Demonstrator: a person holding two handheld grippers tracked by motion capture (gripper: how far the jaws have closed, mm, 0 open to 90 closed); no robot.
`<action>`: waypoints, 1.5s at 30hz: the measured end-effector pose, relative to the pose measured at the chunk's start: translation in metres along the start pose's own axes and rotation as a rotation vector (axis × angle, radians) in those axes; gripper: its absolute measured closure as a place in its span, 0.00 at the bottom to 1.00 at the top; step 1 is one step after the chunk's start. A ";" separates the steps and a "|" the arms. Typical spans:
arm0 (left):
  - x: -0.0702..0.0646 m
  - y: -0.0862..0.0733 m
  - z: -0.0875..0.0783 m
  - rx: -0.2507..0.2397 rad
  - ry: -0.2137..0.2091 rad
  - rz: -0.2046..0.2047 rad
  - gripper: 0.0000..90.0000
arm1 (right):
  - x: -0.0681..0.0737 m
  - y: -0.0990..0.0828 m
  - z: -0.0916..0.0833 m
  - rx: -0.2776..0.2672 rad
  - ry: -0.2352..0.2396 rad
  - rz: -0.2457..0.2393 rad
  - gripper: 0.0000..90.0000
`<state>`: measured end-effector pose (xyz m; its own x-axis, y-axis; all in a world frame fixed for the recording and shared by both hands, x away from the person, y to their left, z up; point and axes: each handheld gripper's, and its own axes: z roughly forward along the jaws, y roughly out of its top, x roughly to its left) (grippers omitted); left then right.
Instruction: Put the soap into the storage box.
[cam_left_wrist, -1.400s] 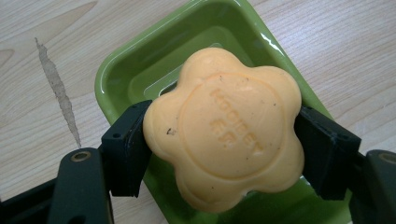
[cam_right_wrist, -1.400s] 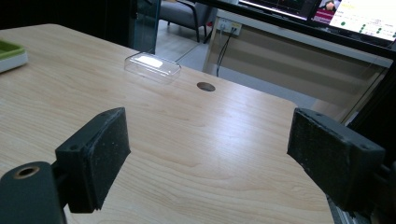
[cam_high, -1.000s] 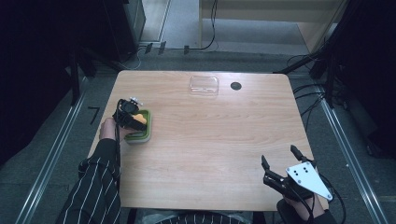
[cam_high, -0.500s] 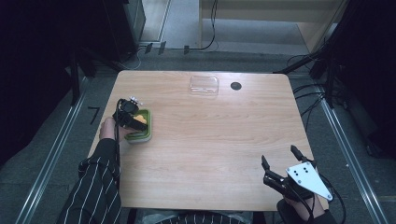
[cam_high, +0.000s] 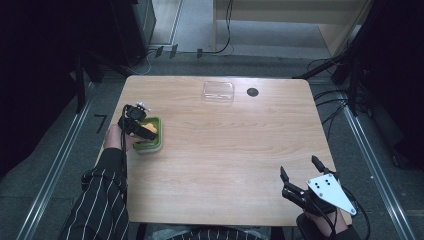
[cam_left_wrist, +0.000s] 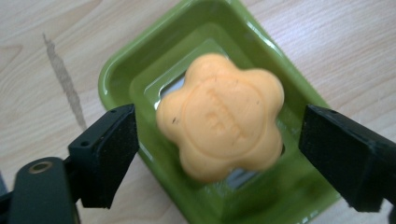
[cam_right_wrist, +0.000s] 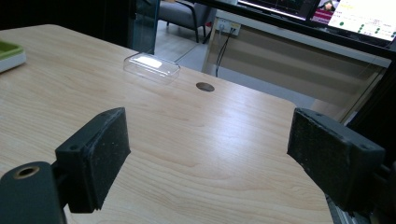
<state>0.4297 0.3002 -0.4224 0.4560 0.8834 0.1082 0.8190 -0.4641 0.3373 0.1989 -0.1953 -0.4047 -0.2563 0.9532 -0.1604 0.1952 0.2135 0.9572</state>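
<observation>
High view: pale wooden worktop (cam_high: 225, 150) seen from above, dark floor all around. At the left edge, left claw (cam_high: 142, 131) held in a hand with a striped sleeve, hanging over a green soap dish (cam_high: 156, 142). Orange soap (cam_high: 151, 128) lying in the dish, partly hidden by the claw. At the near right corner, right claw (cam_high: 300, 169) with its grey three-cornered plate, jaws spread, nothing between them, well apart from the dish. Near the far edge, a clear plastic lid (cam_high: 218, 92) lying flat, and just beside it to the right a small dark round hole (cam_high: 252, 92).

Left gripper view: looking down between two black jaws at the green soap dish (cam_left_wrist: 116, 79) on the wood. Flower-shaped orange soap (cam_left_wrist: 222, 116) resting inside the dish, slightly blurred. Jaws standing on either side of the soap, a clear gap at each side, pads pressing on nothing. Jaws just been opening, with the soap between them but not gripped. Left claw (cam_left_wrist: 219, 149) open.

Right gripper view: looking level across the worktop (cam_right_wrist: 187, 140) between two black jaws set wide, only bare wood between them. Right claw (cam_right_wrist: 210, 149) open and holding nothing. Farther off, the clear plastic lid (cam_right_wrist: 152, 67) and the dark round hole (cam_right_wrist: 205, 87). At the far left edge, a corner of the green soap dish (cam_right_wrist: 9, 52).
</observation>
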 end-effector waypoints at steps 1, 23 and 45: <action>0.000 -0.001 -0.001 0.008 -0.002 -0.008 0.11 | 0.000 0.000 0.000 0.000 0.000 0.000 0.15; -0.016 -0.021 -0.018 0.131 -0.019 0.024 0.02 | 0.000 0.000 0.000 -0.002 -0.003 0.002 0.15; -0.038 -0.048 -0.027 0.172 -0.024 0.047 0.00 | 0.000 0.000 0.000 0.000 -0.003 0.004 0.15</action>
<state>0.3640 0.2909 -0.4175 0.5014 0.8598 0.0967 0.8434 -0.5106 0.1672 0.1986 -0.1958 -0.4046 -0.2527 0.9547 -0.1569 0.1960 0.2093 0.9580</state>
